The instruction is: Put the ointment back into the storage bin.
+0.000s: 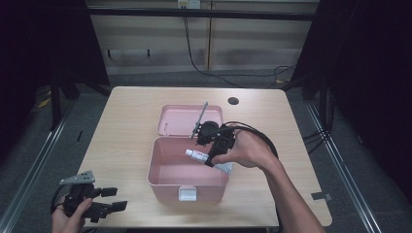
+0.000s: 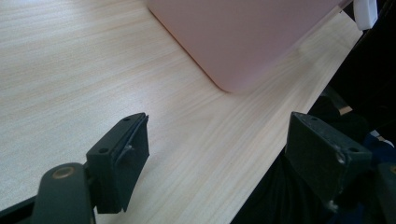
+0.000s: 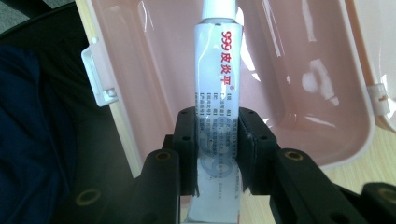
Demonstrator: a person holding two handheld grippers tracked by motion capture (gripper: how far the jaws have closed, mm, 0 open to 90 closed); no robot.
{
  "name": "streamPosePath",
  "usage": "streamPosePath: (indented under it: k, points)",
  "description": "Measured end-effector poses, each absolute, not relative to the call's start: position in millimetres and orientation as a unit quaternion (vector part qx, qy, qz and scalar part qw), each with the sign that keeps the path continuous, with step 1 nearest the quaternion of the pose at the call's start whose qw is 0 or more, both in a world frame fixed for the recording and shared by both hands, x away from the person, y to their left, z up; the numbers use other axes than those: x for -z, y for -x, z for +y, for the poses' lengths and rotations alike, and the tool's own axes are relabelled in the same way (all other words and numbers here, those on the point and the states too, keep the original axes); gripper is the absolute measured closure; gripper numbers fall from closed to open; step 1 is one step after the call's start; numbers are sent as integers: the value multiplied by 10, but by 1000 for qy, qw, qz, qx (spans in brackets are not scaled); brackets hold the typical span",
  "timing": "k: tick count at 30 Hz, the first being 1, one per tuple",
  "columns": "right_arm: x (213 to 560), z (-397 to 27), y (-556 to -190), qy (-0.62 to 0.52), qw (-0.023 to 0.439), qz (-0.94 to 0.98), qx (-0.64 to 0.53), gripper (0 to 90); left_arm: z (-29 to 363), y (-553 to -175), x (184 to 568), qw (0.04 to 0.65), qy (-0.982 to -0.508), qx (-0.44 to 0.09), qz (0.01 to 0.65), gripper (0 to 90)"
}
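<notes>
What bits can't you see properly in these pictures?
- Tube: in the right gripper view the top edge cuts off its cap, the right claw covers its lower print, and the small text is unreadable.
- Pink box: in the left gripper view the top edge cuts it off, hiding its inside.
- Box floor: in the high view the person's right hand covers part of it.
</notes>
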State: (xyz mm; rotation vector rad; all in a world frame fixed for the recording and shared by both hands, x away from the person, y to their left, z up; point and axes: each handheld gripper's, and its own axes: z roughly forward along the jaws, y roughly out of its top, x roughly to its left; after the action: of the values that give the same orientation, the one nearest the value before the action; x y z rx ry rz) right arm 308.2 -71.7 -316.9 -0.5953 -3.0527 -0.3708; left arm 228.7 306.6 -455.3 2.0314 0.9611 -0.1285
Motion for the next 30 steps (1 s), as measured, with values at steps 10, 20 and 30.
streamPosePath:
  k: [10,20,30]
  points:
    - [3303,-589,-3086,183,21,-977,106,710,3066,-2289,4553,431,-815,51,385,214]
    - [3391,-468,-3085,158,28,-982,98,711,3066,-2284,4550,433,-813,49,387,214]
    - [3499,-381,-3099,151,33,-984,93,711,3066,-2283,4551,432,-814,52,384,215]
